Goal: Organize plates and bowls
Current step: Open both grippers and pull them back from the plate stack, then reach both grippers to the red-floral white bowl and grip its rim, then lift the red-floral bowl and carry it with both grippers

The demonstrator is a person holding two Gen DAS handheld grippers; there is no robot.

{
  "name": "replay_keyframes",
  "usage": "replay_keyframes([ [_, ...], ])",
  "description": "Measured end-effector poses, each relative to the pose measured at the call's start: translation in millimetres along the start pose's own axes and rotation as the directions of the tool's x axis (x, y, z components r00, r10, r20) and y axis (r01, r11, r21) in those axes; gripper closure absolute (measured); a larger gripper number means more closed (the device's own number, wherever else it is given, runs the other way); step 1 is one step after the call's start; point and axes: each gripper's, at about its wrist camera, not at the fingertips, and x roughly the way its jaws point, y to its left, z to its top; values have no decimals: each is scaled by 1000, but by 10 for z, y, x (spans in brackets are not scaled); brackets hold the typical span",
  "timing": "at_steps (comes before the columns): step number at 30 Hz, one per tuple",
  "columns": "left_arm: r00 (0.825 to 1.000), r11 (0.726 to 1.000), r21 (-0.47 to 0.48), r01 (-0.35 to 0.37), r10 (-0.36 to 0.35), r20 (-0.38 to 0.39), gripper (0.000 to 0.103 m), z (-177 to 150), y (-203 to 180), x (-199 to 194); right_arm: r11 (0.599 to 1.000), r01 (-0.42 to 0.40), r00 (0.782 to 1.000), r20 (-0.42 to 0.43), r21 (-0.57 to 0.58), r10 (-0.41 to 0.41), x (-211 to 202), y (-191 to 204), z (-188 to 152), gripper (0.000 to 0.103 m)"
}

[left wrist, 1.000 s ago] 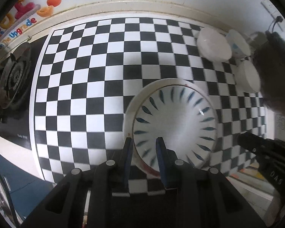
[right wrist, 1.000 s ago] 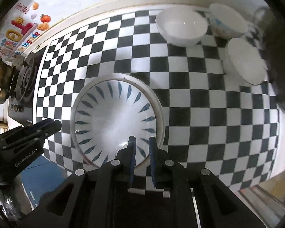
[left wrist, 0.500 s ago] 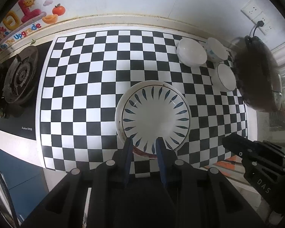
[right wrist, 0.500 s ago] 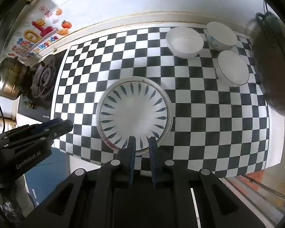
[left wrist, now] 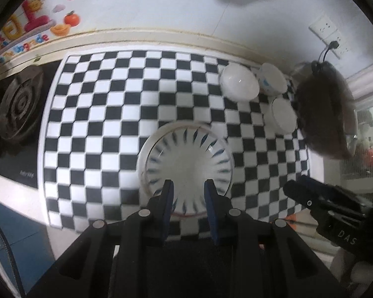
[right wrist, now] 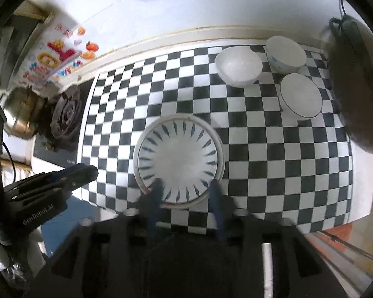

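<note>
Hovering above a black-and-white checkered countertop (right wrist: 273,154), two handheld grippers face a patterned plate (right wrist: 177,160) that lies flat near the counter's front edge, roughly midway along it. The plate, white with blue leaf-shaped strokes fanning around its well, sits on top of a second, plain white plate (right wrist: 220,149) whose rim shows around it.

The left gripper (left wrist: 188,186) holds its two blue-padded fingers a moderate gap apart with nothing between them; seen from its own camera, the tips overlap the plate's near rim, though whether they touch it cannot be told. The right gripper (right wrist: 186,188) is blurred in its own view, its fingers spread wide and empty, framing the plate's front edge.

Three bowls cluster at the counter's back right corner: a plain white bowl (right wrist: 238,66), a bowl with blue markings (right wrist: 285,54) just beside it toward the wall, and a dark-rimmed white bowl (right wrist: 300,96) set a little nearer the front. All three stand upright and well apart from the plates.

A dark wok (right wrist: 355,87) leans at the counter's right end, just beside the bowls. Off the left end sits a gas burner (left wrist: 18,106) on a black stovetop, with a metal kettle (right wrist: 21,113) beyond it. Colorful fruit stickers (left wrist: 37,28) decorate the white wall behind.
</note>
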Motion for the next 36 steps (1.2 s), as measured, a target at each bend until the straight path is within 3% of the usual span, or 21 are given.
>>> replay_keyframes([
  [4, 999, 1000, -10, 15, -14, 30, 75, 355, -76, 207, 998, -10, 1000, 20, 66, 8, 77, -332, 250, 53],
  [10, 1000, 1000, -17, 22, -22, 18, 75, 1028, -237, 752, 986, -8, 998, 70, 165, -4, 400, -968, 958, 53],
  [17, 995, 999, 25, 38, -36, -91, 75, 1670, -518, 1549, 981, -6, 1000, 3, 194, 5, 1062, -1395, 1755, 53],
  [22, 976, 998, 20, 63, -57, -212, 75, 1996, -641, 2154, 977, 11, 997, -72, 214, 5, 1567, -1576, 2117, 54],
  [25, 965, 997, 11, 80, -75, -253, 75, 2097, -666, 2367, 975, 13, 995, -103, 222, 10, 1777, -1629, 2210, 60],
  [29, 952, 997, 40, 68, -53, -300, 75, 2181, -720, 2627, 973, 12, 990, -143, 229, 21, 2012, -1669, 2299, 81],
  [32, 954, 997, 56, 54, -35, -298, 83, 2195, -745, 2713, 972, 32, 986, -167, 231, 7, 2143, -1695, 2340, 92],
  [36, 960, 996, 79, 38, -14, -279, 84, 2163, -810, 2703, 974, 33, 986, -169, 222, 6, 2178, -1660, 2338, 92],
])
